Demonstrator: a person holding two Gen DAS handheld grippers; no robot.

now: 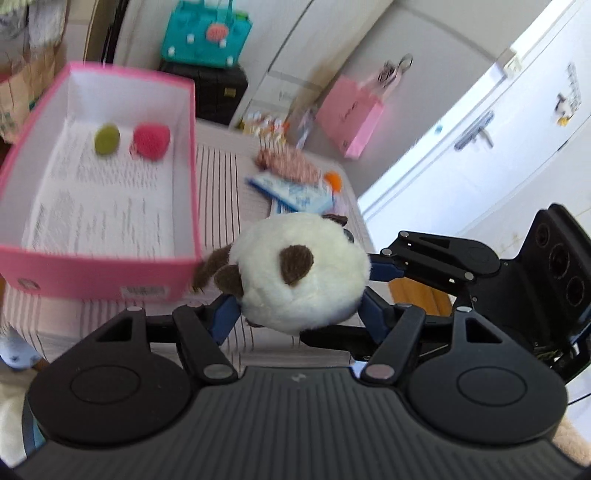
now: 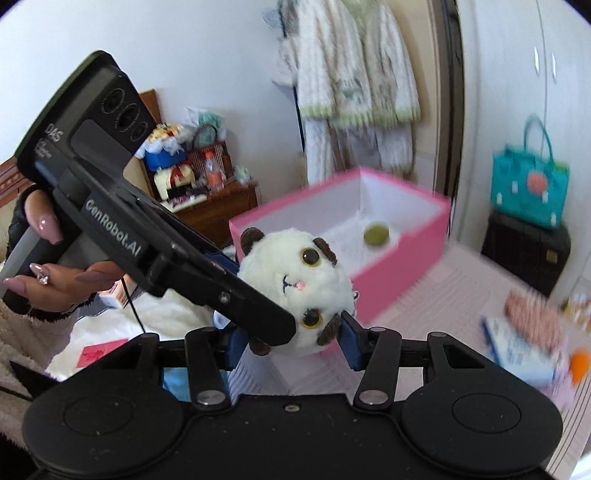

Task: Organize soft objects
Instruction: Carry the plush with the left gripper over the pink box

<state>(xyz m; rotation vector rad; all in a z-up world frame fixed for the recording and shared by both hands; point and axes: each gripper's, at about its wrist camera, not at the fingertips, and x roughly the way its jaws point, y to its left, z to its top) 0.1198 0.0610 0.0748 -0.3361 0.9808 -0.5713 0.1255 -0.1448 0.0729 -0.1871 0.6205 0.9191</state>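
A white plush ball with brown ears point(image 1: 299, 273) hangs above the striped table, held from two sides. My left gripper point(image 1: 299, 314) is shut on it, blue pads pressing its lower flanks. My right gripper point(image 2: 291, 343) also has its blue pads against the plush point(image 2: 295, 288), whose face shows in the right wrist view. The right gripper reaches in from the right in the left wrist view point(image 1: 436, 262). An open pink box point(image 1: 107, 266) stands left, holding a green ball point(image 1: 107, 139) and a red ball point(image 1: 152, 141).
A patterned pouch point(image 1: 288, 166), a blue-white packet point(image 1: 295, 194) and a small orange ball point(image 1: 333, 181) lie on the striped table point(image 1: 229, 177) beyond the plush. A teal bag point(image 1: 207, 33) on a black case and a pink bag point(image 1: 351, 114) stand behind.
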